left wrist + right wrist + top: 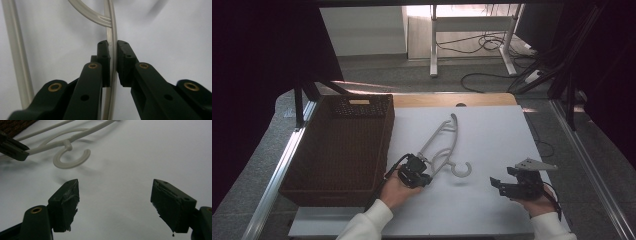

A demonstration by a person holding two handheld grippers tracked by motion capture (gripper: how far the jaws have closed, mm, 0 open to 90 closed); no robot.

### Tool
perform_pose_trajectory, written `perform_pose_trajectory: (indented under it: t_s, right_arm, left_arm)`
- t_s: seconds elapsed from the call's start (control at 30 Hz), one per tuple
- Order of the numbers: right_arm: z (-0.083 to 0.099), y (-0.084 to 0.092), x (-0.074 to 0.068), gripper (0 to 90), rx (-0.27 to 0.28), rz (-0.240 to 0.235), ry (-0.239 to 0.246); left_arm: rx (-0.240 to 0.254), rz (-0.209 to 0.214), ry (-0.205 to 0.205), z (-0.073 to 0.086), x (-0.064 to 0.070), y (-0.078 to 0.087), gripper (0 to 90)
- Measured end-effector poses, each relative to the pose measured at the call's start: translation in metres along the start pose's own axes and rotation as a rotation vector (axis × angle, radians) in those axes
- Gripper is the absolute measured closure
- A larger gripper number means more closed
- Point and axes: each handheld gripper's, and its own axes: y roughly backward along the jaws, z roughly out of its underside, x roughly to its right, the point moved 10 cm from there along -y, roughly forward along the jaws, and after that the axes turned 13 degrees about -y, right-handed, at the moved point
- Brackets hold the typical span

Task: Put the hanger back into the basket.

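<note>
On the white sheet covering the bench (pixel 492 210), a pale plastic clothes hanger (pixel 443 142) lies flat just right of the brown wicker basket (pixel 314 190), hook end toward the person, far shoulder pointing away; left gripper (pixel 424 176) clamped on one thin arm of the hanger near its hook, pads (pixel 103 60) pressing the bar from both sides in the left gripper view, bar running straight up between them; a second hanger rail passes at the left edge of that view, apart from the jaws; right gripper (pixel 498 183) low over bare sheet, well right of the hanger's hook (pixel 71 157), jaws standing wide with nothing between them; right gripper view has the left gripper's jaw tip at its upper left, gripping the hanger arm; basket corner dark at the top left of that view.
</note>
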Motion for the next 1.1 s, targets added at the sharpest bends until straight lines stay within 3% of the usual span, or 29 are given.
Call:
perform_pose_trajectory:
  t_s: [0.63, 1.1]
  right_arm:
    - [-0.005, 0.005, 0.005, 23.7, 0.033, 0.017, -0.005]
    - [-0.007, 0.007, 0.007, 23.9, 0.05, 0.025, -0.007]
  left_arm:
    - [0.227, 0.004, 0.04, -0.03, -0.002, 0.053, 82.3]
    - [0.339, -0.002, 0.048, -0.043, -0.006, 0.095, 82.5]
